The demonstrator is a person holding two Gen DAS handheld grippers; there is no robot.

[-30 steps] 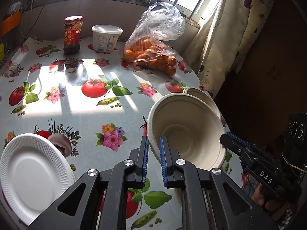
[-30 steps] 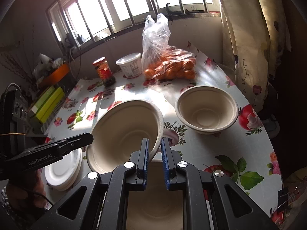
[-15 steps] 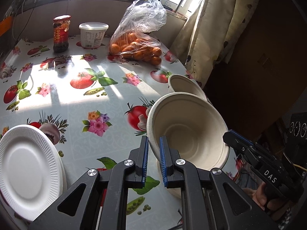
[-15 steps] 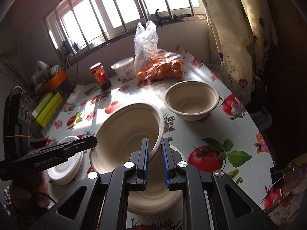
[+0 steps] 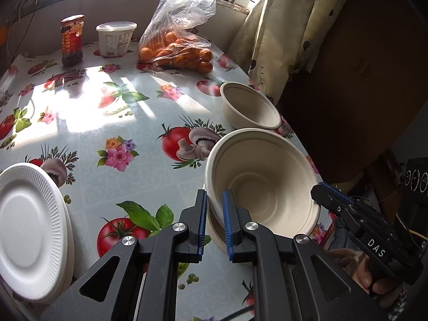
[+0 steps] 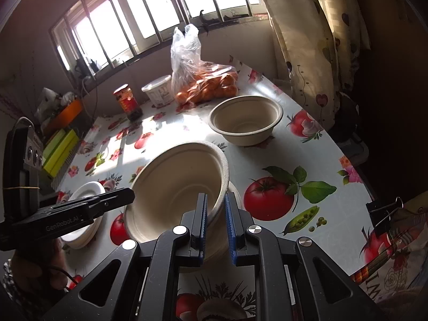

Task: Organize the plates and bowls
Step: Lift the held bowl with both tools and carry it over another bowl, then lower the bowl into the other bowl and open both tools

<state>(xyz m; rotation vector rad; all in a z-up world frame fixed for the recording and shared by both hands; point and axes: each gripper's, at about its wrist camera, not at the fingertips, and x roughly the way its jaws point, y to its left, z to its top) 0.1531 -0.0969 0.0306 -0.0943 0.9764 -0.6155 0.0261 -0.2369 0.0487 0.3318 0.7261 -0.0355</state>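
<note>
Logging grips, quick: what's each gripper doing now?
Left gripper: shut on the tilted bowl rim.
Right gripper: shut on the same bowl's opposite rim.

barred window (image 6: 160, 24) sunlit; floral curtain (image 6: 315, 40) right; patterned tablecloth (image 5: 112, 133).

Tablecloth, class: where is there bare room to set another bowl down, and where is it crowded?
Free: the sunlit middle of the tablecloth, bordered by the jar and tub behind, the white plates on one side and the far bowl on the other. Crowded: the back edge with the bag of oranges, and the near edge around the held bowl.
</note>
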